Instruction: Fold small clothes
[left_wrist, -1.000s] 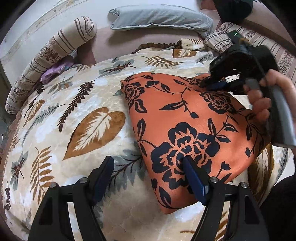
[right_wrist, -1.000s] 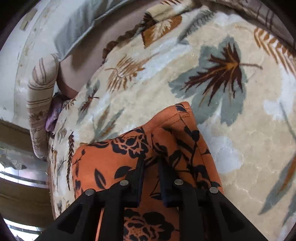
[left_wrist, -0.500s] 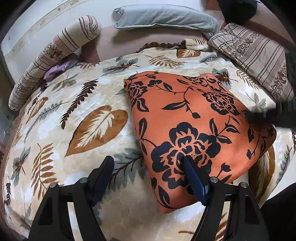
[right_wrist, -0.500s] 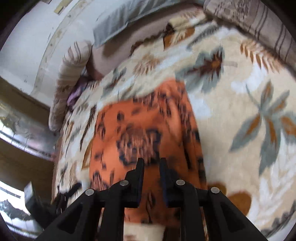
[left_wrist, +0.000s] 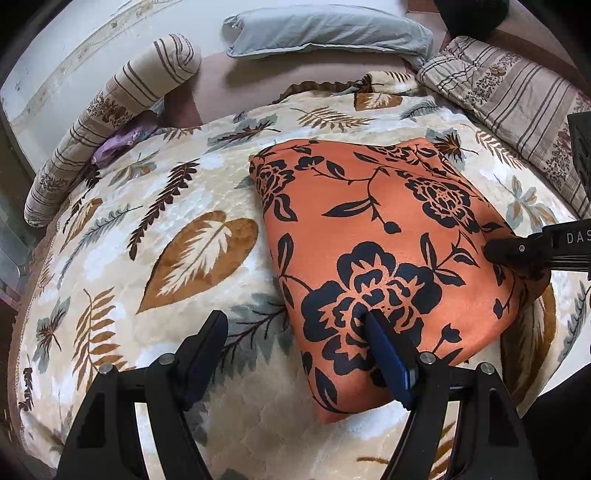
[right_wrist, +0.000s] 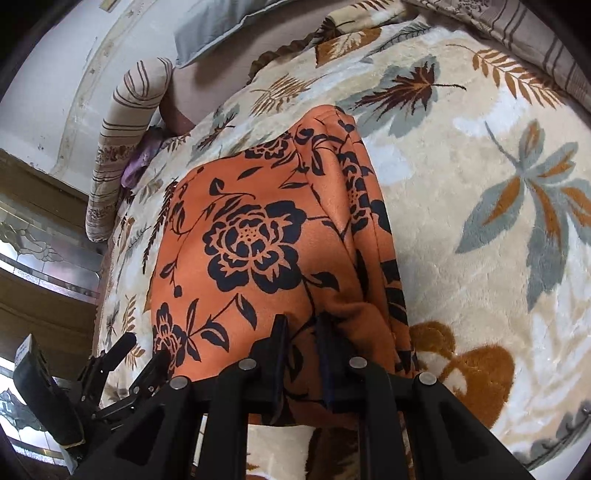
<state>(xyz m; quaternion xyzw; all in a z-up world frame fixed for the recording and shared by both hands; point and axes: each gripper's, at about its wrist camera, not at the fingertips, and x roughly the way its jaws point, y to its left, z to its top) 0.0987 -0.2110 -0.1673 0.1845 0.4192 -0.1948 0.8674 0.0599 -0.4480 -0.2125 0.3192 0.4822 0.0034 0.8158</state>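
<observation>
**Orange cloth folded on the bed, right tool pinching its edge**

An orange cloth (left_wrist: 373, 236) with a black flower print lies folded on a leaf-patterned blanket (left_wrist: 147, 258) that covers the bed. In the left wrist view it fills the center and right of the frame.

The left tool (left_wrist: 295, 332) is spread wide and grips nothing; 1 of its 2 fingers (left_wrist: 384, 350) rests over the cloth's lower edge, the other sits over bare blanket.

The right tool (right_wrist: 301, 328) is clenched on a bunched fold of the cloth at the bottom center of its own view. From the left wrist view it enters at the right edge, touching the cloth's right corner.

A gray pillow (left_wrist: 325, 29) lies at the top of the frame, a striped bolster (left_wrist: 122, 96) at the upper left, and a striped quilt (left_wrist: 517, 92) at the upper right.
</observation>
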